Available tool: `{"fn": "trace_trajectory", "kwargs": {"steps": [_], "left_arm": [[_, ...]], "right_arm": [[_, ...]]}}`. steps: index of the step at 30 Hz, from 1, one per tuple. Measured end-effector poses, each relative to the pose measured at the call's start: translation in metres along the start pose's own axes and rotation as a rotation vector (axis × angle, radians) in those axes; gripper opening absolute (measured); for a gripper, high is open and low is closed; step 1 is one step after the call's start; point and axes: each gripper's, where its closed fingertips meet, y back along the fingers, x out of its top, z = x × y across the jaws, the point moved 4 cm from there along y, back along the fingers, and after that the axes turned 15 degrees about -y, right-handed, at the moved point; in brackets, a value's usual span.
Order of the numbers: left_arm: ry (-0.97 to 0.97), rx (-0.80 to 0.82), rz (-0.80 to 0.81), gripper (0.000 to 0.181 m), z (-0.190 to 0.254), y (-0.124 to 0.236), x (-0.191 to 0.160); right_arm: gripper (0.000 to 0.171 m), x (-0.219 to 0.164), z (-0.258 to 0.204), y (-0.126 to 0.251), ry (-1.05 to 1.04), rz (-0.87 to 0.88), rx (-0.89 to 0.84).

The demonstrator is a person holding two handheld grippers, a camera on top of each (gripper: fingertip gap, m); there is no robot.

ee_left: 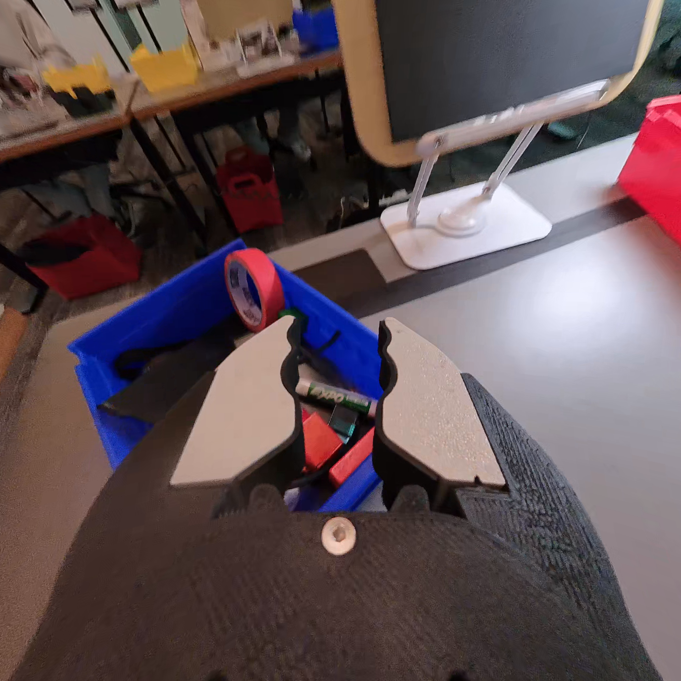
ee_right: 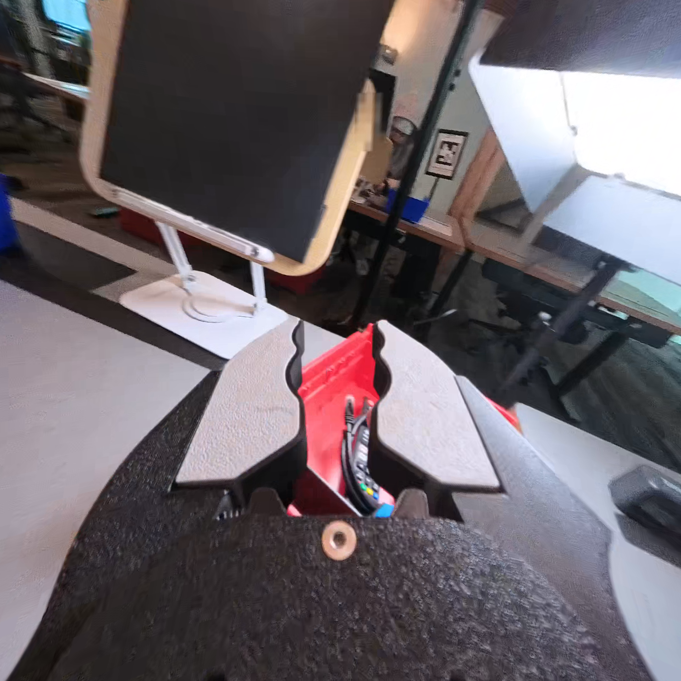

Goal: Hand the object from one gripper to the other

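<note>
In the left wrist view my left gripper (ee_left: 337,324) is open and empty, held above a blue bin (ee_left: 177,313). The bin holds a red tape roll (ee_left: 258,287) standing on edge, a green-labelled marker (ee_left: 337,396), red blocks (ee_left: 320,444), a small teal clip (ee_left: 344,420) and black straps. In the right wrist view my right gripper (ee_right: 338,326) is open and empty, held above a red bin (ee_right: 333,372). That bin holds a black cable (ee_right: 350,435) and a black remote with coloured buttons (ee_right: 368,479). Neither gripper touches anything.
A dark screen on a white stand (ee_left: 468,224) stands at the back of the grey table; it also shows in the right wrist view (ee_right: 206,306). The red bin (ee_left: 656,173) sits at the right in the left wrist view. A dark box (ee_right: 648,493) lies right of the red bin. There is about 50 cm between the tips of the two grippers.
</note>
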Motion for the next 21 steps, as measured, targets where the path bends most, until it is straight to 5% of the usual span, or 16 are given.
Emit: {"fn": "trace_trajectory", "kwargs": {"steps": [9, 14, 21], "left_arm": [[0.041, -0.074, -0.52, 0.055, 0.003, -0.035, -0.091], [0.053, -0.031, -0.578, 0.035, 0.0, -0.049, -0.111], [-0.1, -0.016, -0.683, 0.04, 0.017, -0.056, -0.114]], "right_arm": [[0.023, -0.026, -0.196, 0.02, 0.205, -0.132, 0.741], [0.023, -0.058, -0.238, 0.021, 0.282, -0.223, 0.837], [0.02, -0.053, -0.239, 0.027, 0.211, -0.208, 0.876]]}}
